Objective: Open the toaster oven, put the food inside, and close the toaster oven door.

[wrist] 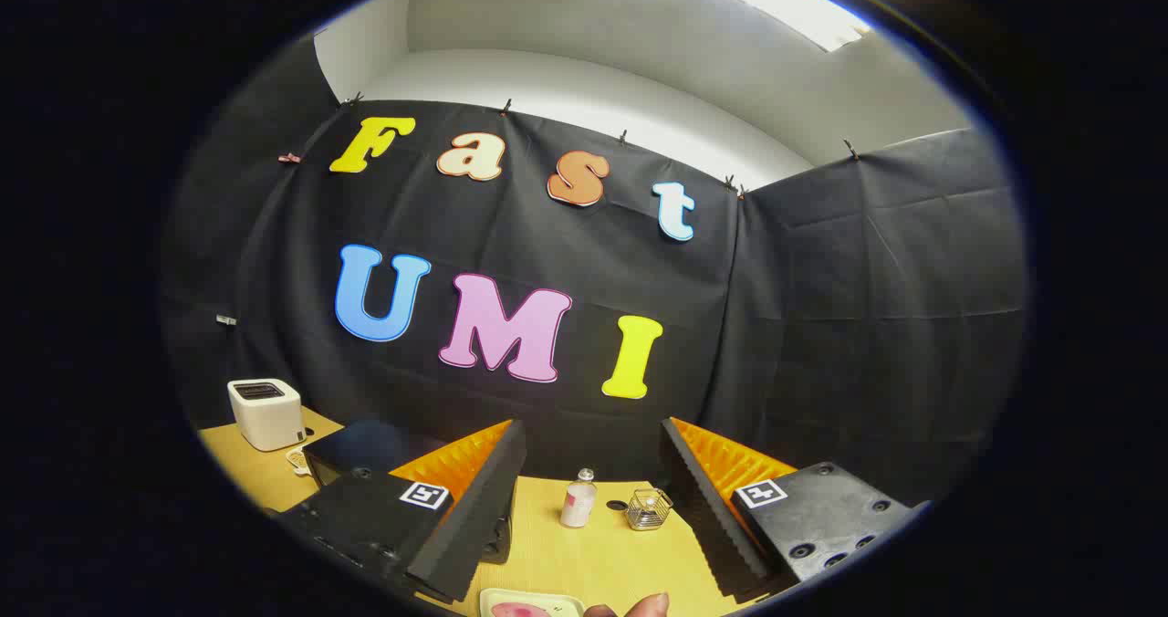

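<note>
- White boxy appliance on the surface, far off to the left of the jaws and beyond them; slotted top, no door visible. Cannot tell whether this is the toaster oven.
- Dark box-like object just right of it, partly hidden behind the left finger; possibly the toaster oven, identity uncertain.
- Gripper: jaws released, fingers well apart, nothing between them.
- Small bottle with a pinkish band, upright, just ahead, between the fingers; label too small to read.
- Small wire basket right of the bottle, near the right finger.
- Pale plate with pink food below the jaws, nearest the camera; a person's fingertips just beside it.
- Judgement: next move turns leftward toward the appliances; door not yet addressed.
- No legible brand writing on the objects.
</note>
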{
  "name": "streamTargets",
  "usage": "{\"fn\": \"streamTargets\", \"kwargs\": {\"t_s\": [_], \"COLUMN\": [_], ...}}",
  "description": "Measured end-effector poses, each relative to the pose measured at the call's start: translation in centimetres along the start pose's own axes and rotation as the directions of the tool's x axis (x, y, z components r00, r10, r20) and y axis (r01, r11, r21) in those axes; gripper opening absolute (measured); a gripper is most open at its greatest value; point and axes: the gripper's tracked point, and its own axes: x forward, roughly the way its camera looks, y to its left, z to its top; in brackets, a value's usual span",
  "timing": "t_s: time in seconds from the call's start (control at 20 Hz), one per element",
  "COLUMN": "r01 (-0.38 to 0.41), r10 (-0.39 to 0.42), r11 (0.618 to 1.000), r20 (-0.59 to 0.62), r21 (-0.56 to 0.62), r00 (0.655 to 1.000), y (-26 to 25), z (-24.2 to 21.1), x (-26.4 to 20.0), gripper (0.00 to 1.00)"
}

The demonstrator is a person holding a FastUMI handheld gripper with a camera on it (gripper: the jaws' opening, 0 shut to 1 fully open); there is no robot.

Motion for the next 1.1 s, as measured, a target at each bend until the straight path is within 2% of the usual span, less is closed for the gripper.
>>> {"fn": "streamTargets", "kwargs": {"t_s": [0.7,0.95,1.1], "r01": [-0.026,-0.107,-0.1], "r10": [0.026,0.115,0.111], "r11": [1.0,0.986,0.982], "r20": [-0.016,-0.056,-0.059], "r21": [0.009,0.125,0.16], "r00": [1.0,0.992,0.992], "y": [1.5,3.8,4.3], "z": [-1.1,-1.9,-2.0], "x": [0.3,0.0,0.1], "gripper": [0.97,0.97,0.97]}}
